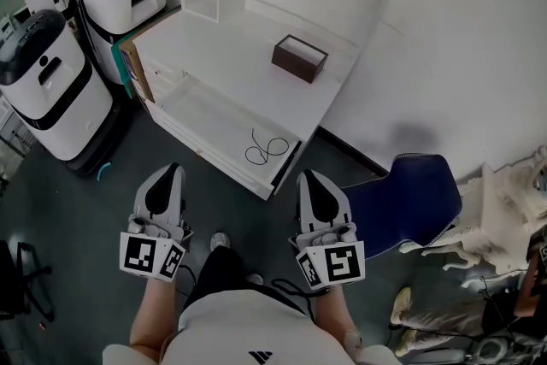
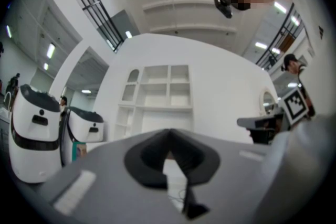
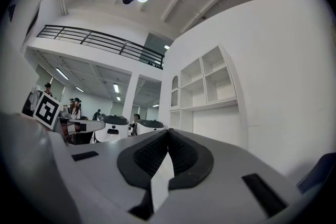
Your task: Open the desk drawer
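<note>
The white desk stands ahead of me in the head view, under a hutch of shelves. Its wide shallow drawer is pulled out toward me, and a loop of black cord lies in it near the right end. A brown open box sits on the desktop. My left gripper and right gripper hang side by side close to my body, short of the drawer front and touching nothing. Both are shut and hold nothing: the left gripper and right gripper show their dark pads meeting at the tips.
Two white-and-black robot units stand left of the desk. A blue chair is at the right, with white ornate furniture beyond it. A black chair base is at the lower left. My feet are on grey floor.
</note>
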